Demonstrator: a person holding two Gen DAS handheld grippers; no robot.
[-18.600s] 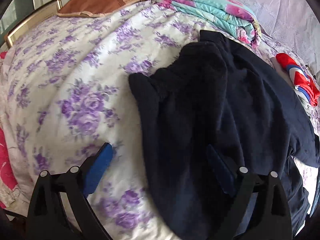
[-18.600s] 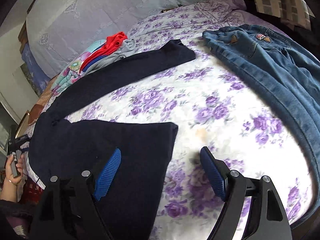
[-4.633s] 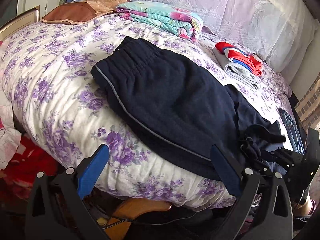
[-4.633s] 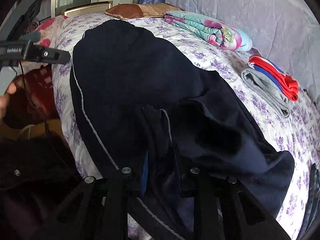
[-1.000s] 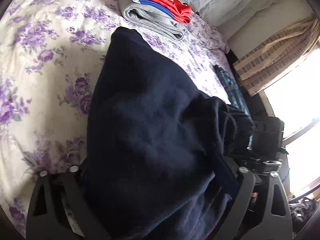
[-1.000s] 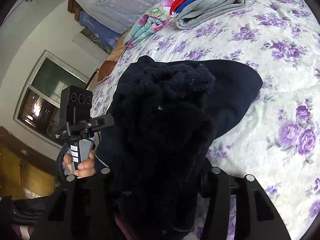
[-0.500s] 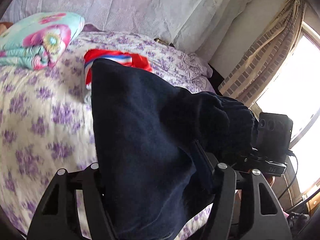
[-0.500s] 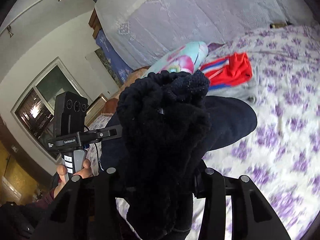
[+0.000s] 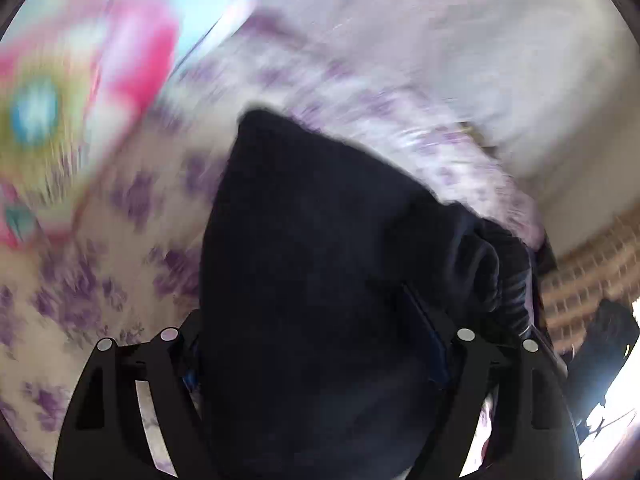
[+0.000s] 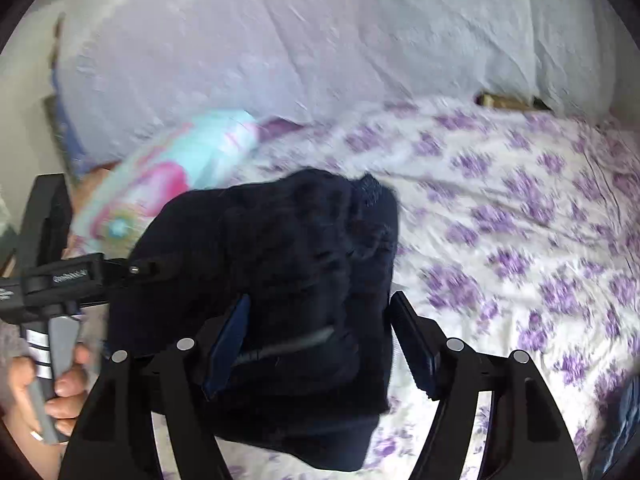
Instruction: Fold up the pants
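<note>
The folded dark navy pants (image 9: 320, 280) hang between both grippers above the purple-flowered bedspread (image 9: 120, 272). My left gripper (image 9: 316, 356) is shut on the pants, its fingers mostly buried in the cloth. In the right wrist view the same pants (image 10: 280, 264) bulge up between the jaws of my right gripper (image 10: 320, 340), which is shut on a thick bunch of them. The blue pads (image 10: 228, 344) show at the cloth's sides. The left gripper's handle (image 10: 60, 280) and the hand holding it appear at the left.
A folded turquoise and pink floral blanket (image 10: 168, 176) lies at the back left of the bed. Pale lilac pillows (image 10: 320, 40) line the headboard. A bit of blue jeans (image 10: 624, 432) shows at the lower right edge. Curtains (image 9: 592, 264) hang at the right.
Both grippers have carried the pants forward and lower toward the head of the bed. The red and grey folded clothes have left view. The left wrist view is motion-blurred.
</note>
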